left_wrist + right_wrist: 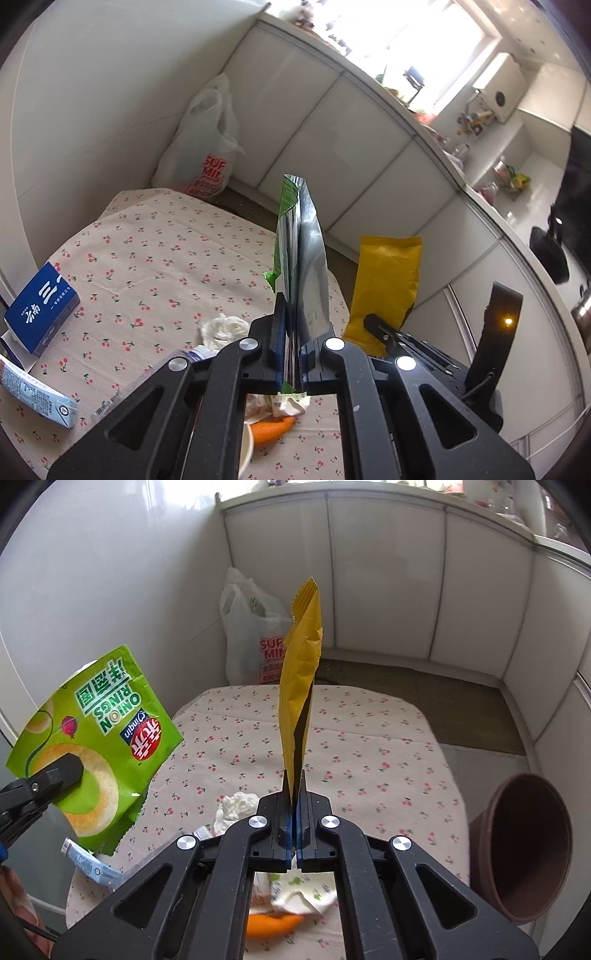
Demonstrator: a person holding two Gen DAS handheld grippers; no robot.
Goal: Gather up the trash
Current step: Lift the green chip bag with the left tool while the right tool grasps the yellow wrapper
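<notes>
A home interior, likely a kitchen corner: a table under a cherry-print tablecloth (369, 746), white cabinet panels (332, 147) below a cluttered countertop (461, 122), and a supermarket plastic bag (255, 642) on the floor.

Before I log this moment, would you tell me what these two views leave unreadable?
- Orange piece, both views: mostly behind gripper frame; identity unclear.
- White plastic bag: its contents cannot be seen; red lettering cut by folds and, in right view, the yellow wrapper.
- Brown bin, right view: bottom dark; contents unknown.
</notes>
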